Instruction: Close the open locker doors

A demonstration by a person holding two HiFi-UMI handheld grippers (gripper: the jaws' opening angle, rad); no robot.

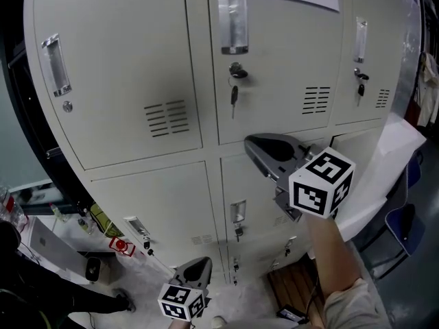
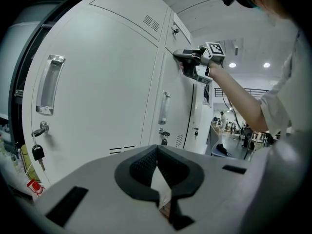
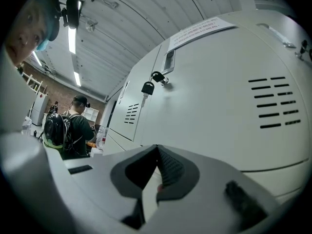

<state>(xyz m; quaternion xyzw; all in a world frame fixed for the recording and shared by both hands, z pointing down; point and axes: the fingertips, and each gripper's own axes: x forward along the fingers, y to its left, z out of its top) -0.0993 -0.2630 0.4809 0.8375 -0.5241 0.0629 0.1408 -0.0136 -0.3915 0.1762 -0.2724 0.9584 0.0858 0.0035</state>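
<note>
Bank of lockers [image 1: 171,60], seen steeply from above. The right gripper [image 1: 252,145] was clenched with nothing between its jaws, its tip at the seam below the middle upper door [image 1: 274,81] (contact could not be judged). The left gripper [image 1: 199,264], likewise clenched and empty, hung low near the bottom row. One lower door [image 1: 384,177] at the right end stood swung outward.

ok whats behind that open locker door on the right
Beyond the open locker door, part of a blue chair shows past its edge. The door covers the rest of the chair, and the locker's inside cannot be seen.
</note>
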